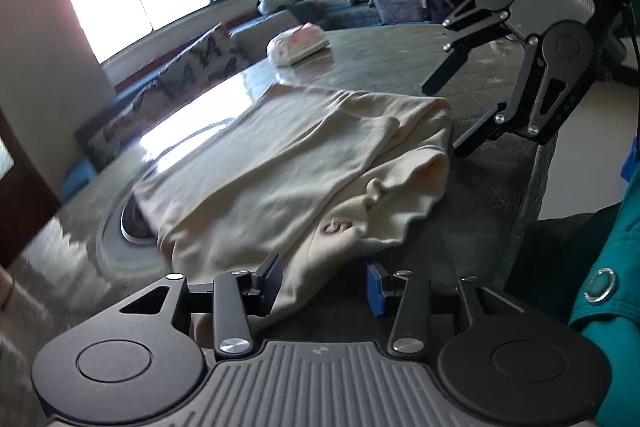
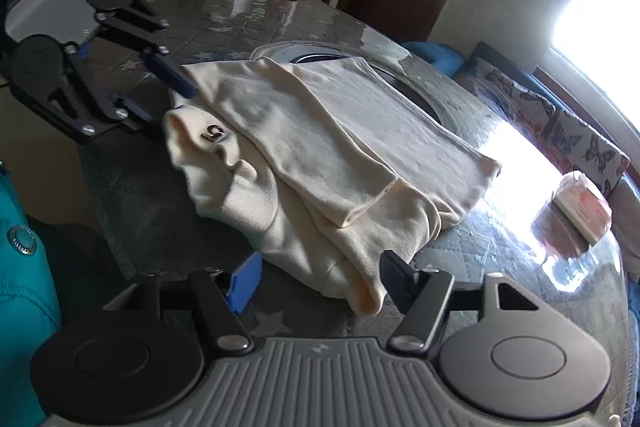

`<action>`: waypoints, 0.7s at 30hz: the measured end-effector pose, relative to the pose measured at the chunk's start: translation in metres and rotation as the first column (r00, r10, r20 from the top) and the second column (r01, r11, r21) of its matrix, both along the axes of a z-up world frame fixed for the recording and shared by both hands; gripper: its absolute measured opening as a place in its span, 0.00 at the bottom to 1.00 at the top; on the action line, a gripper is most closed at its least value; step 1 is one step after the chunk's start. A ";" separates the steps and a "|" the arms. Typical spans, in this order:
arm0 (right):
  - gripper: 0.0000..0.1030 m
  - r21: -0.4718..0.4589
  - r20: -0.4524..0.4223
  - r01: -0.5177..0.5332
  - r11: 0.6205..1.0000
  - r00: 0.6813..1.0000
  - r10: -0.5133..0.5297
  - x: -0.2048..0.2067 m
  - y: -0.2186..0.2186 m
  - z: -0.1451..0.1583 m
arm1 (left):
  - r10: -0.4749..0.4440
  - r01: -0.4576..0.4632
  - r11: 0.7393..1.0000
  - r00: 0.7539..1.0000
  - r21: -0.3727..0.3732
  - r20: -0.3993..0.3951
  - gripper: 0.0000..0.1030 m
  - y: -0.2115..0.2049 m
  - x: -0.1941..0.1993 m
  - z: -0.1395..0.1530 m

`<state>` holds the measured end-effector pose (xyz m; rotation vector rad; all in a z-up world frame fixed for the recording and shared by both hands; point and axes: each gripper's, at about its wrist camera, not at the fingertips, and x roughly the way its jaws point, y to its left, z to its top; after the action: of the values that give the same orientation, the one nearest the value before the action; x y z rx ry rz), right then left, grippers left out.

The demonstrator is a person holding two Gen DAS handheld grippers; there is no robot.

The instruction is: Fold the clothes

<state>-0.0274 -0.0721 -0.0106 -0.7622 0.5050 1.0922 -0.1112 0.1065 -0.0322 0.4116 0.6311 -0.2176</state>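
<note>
1. Cream top [image 2: 320, 155] lies folded on the grey table [image 2: 132, 187], near its edge.
2. L gripper [image 1: 326, 285]: angled down at top's near edge, jaws apart, cloth between but not clamped.
3. R gripper [image 2: 316, 279]: angled down at opp. edge, jaws wide, fold between, not pinched.
</note>
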 end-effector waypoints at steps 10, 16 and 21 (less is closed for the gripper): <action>0.69 0.021 0.069 -0.102 0.995 0.993 0.100 -0.009 0.012 -0.006 | 0.045 -0.040 0.988 0.999 -0.152 0.028 0.09 0.018 0.028 0.020; 0.56 0.086 0.037 -0.095 0.992 0.995 0.092 0.006 0.032 -0.009 | 0.079 -0.070 0.971 0.996 -0.228 0.030 0.08 0.031 0.051 0.028; 0.20 0.117 -0.099 -0.056 0.992 0.993 0.068 0.028 0.045 -0.009 | 0.082 -0.077 0.970 0.997 -0.232 0.015 0.13 0.036 0.050 0.025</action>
<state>0.0001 -0.0268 -0.0191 -0.6269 0.5040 1.2125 -0.0611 0.1422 -0.0076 0.1640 0.5898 -0.2068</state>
